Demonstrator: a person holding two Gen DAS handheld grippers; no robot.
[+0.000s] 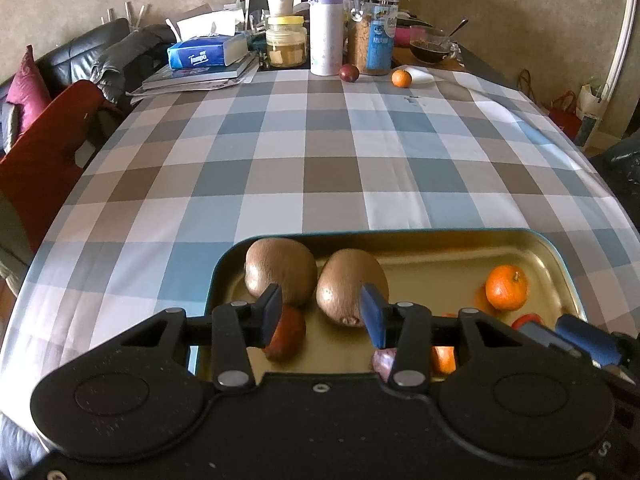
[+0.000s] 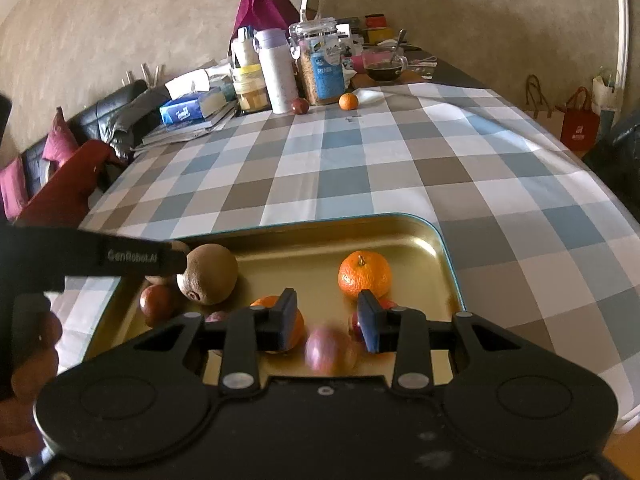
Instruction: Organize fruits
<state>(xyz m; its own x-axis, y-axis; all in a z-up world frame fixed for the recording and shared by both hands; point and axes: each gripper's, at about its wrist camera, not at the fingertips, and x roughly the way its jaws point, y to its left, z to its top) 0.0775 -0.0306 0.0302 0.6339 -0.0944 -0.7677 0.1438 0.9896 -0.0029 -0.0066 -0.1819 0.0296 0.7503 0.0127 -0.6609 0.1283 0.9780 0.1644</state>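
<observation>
A gold tray holds two brown kiwis, a red-brown fruit and a mandarin. My left gripper hangs open over the tray's left end; the nearer kiwi lies just beyond its pads, untouched. My right gripper is over the tray's near edge, shut to a narrow gap with nothing pressed between the pads. A blurred purple fruit lies below that gap. Another mandarin sits partly behind its left finger. Far across the table lie a dark red fruit and a small mandarin.
Checked cloth covers the table. At the far end stand jars, a white flask, a tissue pack, books and a glass bowl. A red chair and sofa are on the left, bags on the right floor.
</observation>
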